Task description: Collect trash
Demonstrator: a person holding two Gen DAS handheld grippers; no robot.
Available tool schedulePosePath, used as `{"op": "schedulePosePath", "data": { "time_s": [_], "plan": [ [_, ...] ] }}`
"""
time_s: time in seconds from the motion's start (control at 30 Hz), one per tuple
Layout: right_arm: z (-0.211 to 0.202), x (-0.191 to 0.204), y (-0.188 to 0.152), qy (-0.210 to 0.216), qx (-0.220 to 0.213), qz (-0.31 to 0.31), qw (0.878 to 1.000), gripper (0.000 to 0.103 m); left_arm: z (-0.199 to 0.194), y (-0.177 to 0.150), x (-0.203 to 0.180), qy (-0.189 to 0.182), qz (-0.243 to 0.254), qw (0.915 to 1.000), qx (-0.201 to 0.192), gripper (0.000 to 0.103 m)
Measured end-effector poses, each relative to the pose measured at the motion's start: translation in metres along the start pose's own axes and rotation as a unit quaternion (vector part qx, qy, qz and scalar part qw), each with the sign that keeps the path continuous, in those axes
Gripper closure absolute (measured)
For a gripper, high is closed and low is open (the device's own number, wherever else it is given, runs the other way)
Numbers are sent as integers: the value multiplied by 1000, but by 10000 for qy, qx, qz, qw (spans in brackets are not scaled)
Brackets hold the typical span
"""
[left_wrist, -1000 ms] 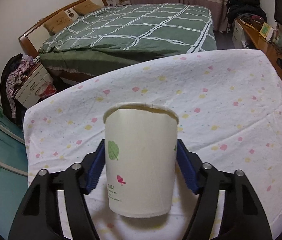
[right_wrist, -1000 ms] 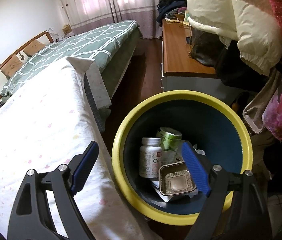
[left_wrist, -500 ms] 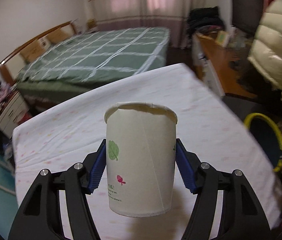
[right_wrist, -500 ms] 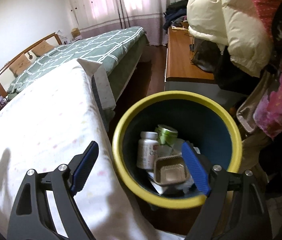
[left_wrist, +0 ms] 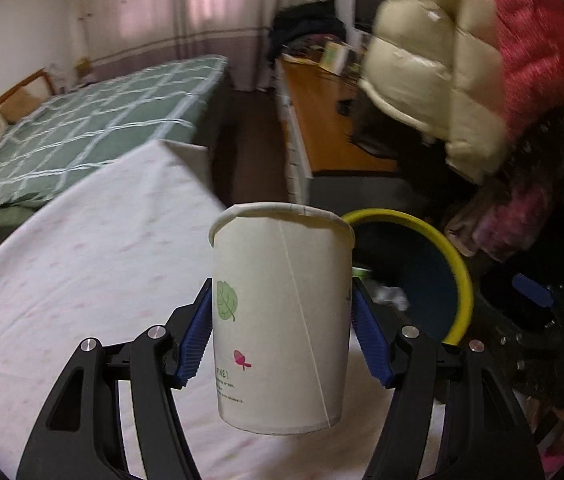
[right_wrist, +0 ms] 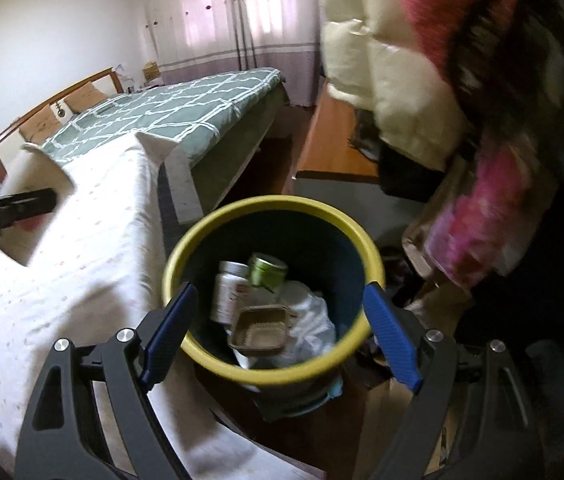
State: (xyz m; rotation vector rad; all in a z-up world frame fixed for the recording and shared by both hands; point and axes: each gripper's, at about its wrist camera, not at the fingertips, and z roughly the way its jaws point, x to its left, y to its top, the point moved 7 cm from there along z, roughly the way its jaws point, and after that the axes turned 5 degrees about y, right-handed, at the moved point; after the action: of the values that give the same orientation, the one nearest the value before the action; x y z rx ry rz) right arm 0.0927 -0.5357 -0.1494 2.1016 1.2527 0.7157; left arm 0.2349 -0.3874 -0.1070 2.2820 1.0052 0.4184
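The left claw [left_wrist: 282,336] clamps an upright paper cup [left_wrist: 282,320]; the yellow-rimmed bin [left_wrist: 457,264] lies just right; the right claw [right_wrist: 278,336] gapes empty above it.

I see soft daylight through the far curtains [right_wrist: 238,12] — dim elsewhere. Motion blur smears the hanging jackets [left_wrist: 461,72] at right; fisheye bending and dark vignetting at edges.

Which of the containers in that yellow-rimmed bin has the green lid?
The small jar with the green lid, leaning at the back of the yellow-rimmed bin. Beside it, the white pill bottle has a white cap; the brown tray has none.
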Motion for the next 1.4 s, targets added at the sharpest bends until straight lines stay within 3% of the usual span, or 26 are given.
{"op": "schedulePosePath", "data": {
  "time_s": [0.33, 0.57, 0.63, 0.73, 0.87, 1.1, 1.27, 1.4],
  "plan": [
    [-21, -44, -6, -56, -162, 286, 9994, 22, 70, 14, -84, -300, 373, 9979, 447, 36],
    [-33, -52, -5, -109, -219, 363, 9990, 21, 101, 14, -106, -354, 421, 9966, 616, 30],
    [-37, -52, -4, -132, -219, 341, 9991, 20, 105, 15, -109, -379, 406, 9966, 604, 21],
    [-43, -49, -3, -151, -233, 290, 9992, 19, 99, 16, -102, -345, 271, 9976, 541, 16],
    [-48, -37, -3, -39, -227, 168, 9996, 19, 59, 12, -79, -368, 134, 9989, 271, 15],
    [-56, -1, -2, 276, -286, -111, 9991, 19, -57, -18, -6, 182, -203, 9964, -803, 5],
    [-75, 36, 4, 619, -491, -419, 9960, 19, -138, -65, 63, 921, -740, 9831, -1397, 5],
    [-92, 66, 9, 834, -681, -663, 9920, 18, -191, -115, 114, 1659, -1296, 9642, -1609, 5]
  ]
}}
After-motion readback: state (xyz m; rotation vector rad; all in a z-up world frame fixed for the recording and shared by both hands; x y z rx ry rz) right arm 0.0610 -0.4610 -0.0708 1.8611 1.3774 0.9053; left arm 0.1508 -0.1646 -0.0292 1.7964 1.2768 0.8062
